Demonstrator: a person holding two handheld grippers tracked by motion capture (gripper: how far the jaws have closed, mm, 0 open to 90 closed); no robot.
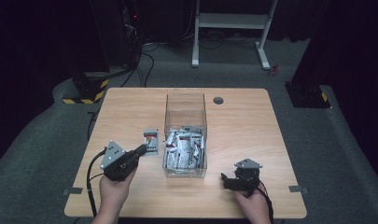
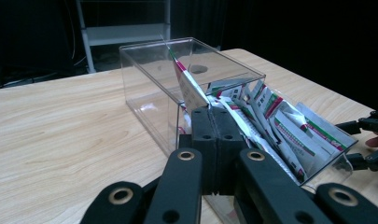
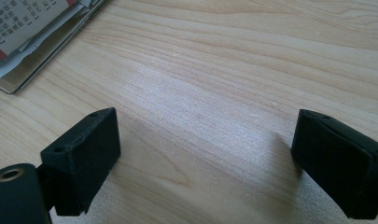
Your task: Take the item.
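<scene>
Left gripper point(image 2: 215, 122) has its two black jaws pressed together, and a thin white sachet point(image 2: 189, 88) with a red and green edge is clamped between them; the sachet stands up from the jaw tips and leans toward the open top of the clear plastic box point(image 2: 149, 100). In the high view this gripper point(image 1: 141, 149) is at the left side of the box point(image 1: 185, 105), just beside it, and the sachet point(image 1: 151, 141) is seen at its tip, close to the box wall but outside of it. Inside the box, many similar sachets point(image 1: 183, 148) lie in a loose pile in the nearer half; the farther half looks bare. Right gripper point(image 1: 226, 179) rests low over the wooden table point(image 1: 252, 126), to the right of the box and a little nearer to the person, well apart from the other gripper. In the right gripper view its jaws stand wide apart with nothing between them, above bare wood, and a corner of the box with sachets is at the upper left.
</scene>
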